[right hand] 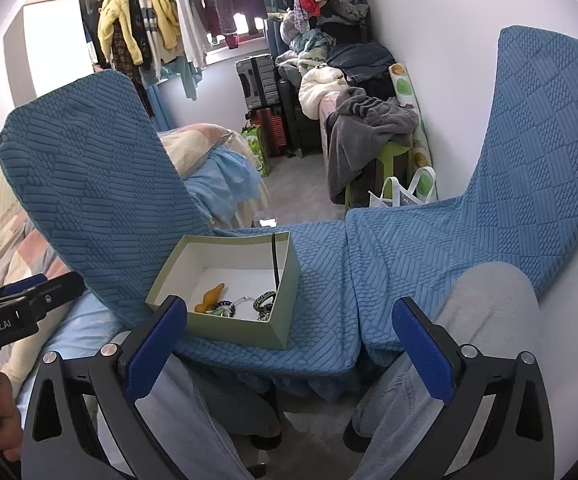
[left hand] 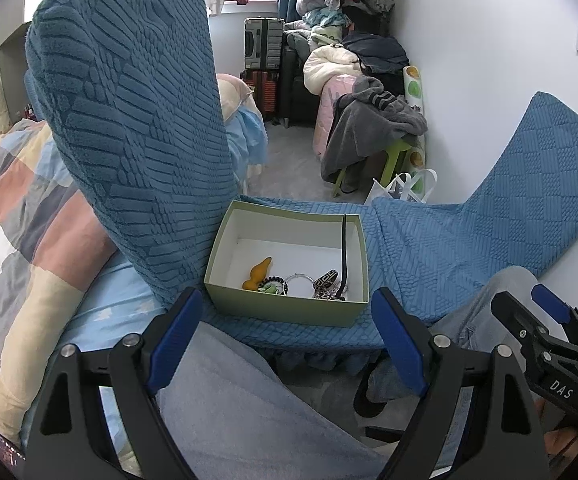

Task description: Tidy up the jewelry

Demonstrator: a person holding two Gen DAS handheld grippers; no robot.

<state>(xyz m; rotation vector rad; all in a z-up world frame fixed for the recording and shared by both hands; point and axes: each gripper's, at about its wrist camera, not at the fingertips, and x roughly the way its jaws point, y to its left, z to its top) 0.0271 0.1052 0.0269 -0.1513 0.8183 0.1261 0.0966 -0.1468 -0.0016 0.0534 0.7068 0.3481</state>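
Jewelry (left hand: 297,284) lies in a green box (left hand: 285,312) on the blue seat (left hand: 409,248), while both claws, left (left hand: 289,340) and right (right hand: 289,344), gape wide, holding nothing.

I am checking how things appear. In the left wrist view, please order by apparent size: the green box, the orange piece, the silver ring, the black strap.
1. green box
2. black strap
3. orange piece and silver ring: these look alike in size, so I do not rank them.
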